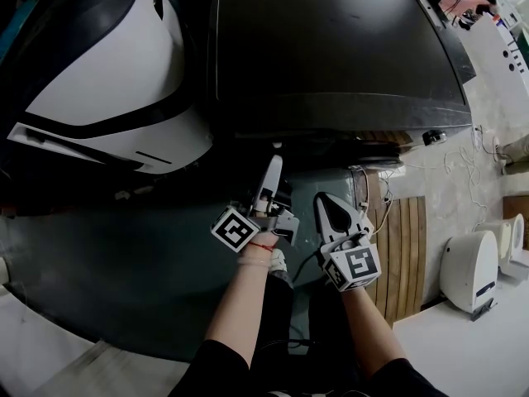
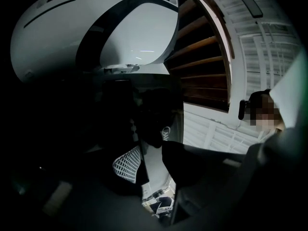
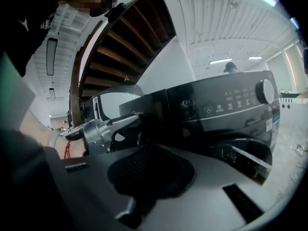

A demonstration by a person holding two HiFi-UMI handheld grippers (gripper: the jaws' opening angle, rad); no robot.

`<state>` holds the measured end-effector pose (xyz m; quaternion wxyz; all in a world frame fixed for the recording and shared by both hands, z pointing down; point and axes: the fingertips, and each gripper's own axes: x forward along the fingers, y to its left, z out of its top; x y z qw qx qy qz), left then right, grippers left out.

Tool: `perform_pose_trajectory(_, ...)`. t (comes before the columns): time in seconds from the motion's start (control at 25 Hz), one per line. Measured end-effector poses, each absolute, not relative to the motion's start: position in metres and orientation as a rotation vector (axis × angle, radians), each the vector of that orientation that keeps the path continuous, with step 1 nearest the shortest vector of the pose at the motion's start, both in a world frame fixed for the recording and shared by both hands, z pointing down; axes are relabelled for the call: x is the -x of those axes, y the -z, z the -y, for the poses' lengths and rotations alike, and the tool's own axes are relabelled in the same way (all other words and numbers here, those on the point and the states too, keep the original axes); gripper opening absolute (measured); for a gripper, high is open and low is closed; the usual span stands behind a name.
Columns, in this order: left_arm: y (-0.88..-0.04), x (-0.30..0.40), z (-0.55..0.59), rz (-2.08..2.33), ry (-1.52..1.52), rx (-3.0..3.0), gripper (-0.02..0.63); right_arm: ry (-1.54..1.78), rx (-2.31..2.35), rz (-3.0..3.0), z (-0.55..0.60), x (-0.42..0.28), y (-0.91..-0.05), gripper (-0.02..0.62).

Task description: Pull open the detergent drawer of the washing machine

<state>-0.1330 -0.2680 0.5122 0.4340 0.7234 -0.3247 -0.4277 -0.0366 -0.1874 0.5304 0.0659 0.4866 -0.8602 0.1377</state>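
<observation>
The detergent drawer [image 3: 143, 109] is sitting at the left end of the front panel of the dark washing machine [image 1: 331, 48], a little left of centre in the right gripper view, and it is looking flush with that panel. Further right along the panel one round dial [image 3: 262, 91] is showing, and below it one round door [image 3: 240, 150] is bulging out. In that same view my own left gripper is reaching across the drawer's lower left edge.

In the head view the machine's flat top is filling the upper middle. One white machine [image 1: 99, 73] is standing just beside it at the upper left, so I am counting two machines. At the right of the frame a wooden slatted panel [image 1: 405, 255] is lying on the floor, two white rounded units [image 1: 467, 271] [image 1: 514, 240] are standing beyond it near the right edge, and loose cables [image 1: 361, 180] are trailing by the machine's near corner.

I am holding two grippers. My left gripper [image 1: 274, 162] is pointing up at the machine's front edge just below the frame's centre, with a red band [image 1: 263, 246] around that wrist. Its jaws are standing partly apart, with a bright gap showing between the pads [image 2: 127, 163]. A dark edge is sitting at their tips, and it is too dark for me to tell whether they are touching it. My right gripper [image 1: 324, 201] is hanging just right of the left one, clear of the machine, its jaws resting together and empty
</observation>
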Motion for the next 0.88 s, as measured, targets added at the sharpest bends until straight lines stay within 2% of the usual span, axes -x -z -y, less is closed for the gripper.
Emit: perform_pose_trajectory(0.88,-0.516,0.127,0.206,0.843,0.938,-1.837,0.133,-0.443,-1.386,2.647,0.145,0.048,-0.52,0.012)
